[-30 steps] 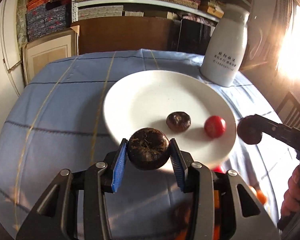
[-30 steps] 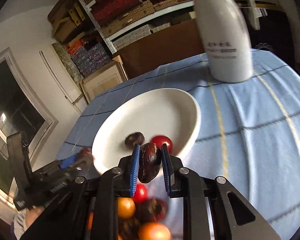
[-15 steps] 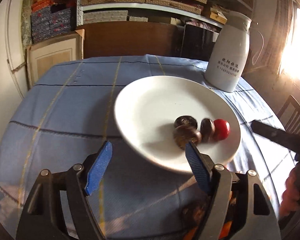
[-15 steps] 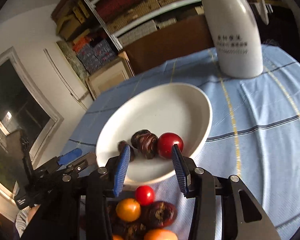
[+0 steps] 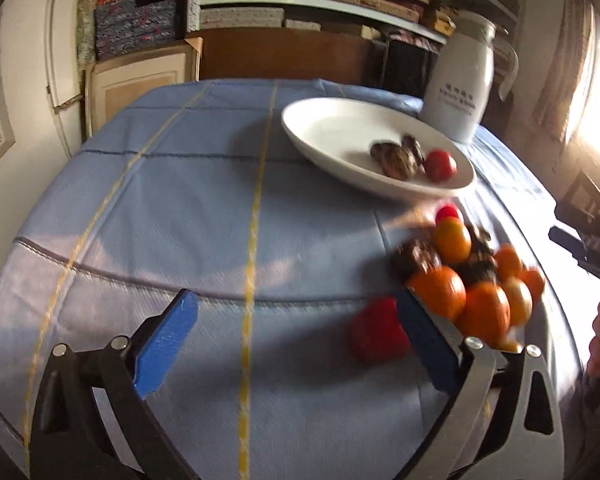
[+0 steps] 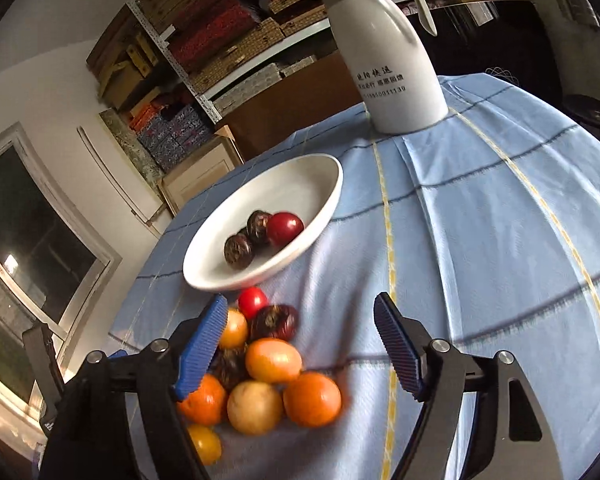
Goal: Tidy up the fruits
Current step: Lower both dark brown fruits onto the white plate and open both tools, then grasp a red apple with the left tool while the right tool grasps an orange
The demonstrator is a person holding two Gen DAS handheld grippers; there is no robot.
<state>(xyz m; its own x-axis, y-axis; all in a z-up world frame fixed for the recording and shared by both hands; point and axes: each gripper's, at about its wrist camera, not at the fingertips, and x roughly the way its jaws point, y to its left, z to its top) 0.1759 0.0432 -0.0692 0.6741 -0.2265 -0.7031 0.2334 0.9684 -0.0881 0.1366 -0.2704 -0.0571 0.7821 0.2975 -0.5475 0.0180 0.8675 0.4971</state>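
Both tongs, left tongs [image 5: 296, 344] and right tongs [image 6: 300, 344], are opening wide and empty. Just beyond them a fruit pile [image 6: 268, 364] lies on the surface [image 6: 480, 248]. Farther off, the white plate [image 6: 320, 192] holds dark fruits [image 6: 240, 250] and a red tomato [image 6: 285, 228].

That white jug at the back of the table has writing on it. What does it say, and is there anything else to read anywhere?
"15950011139", as best it reads: bottom line of the print on the white jug, seen from the right wrist.
Two lines of Chinese characters above that number: too small and soft to read reliably.
The same print seen from the left wrist: blurred, unreadable.
Boxes on the shelves: patterns only, no legible text.
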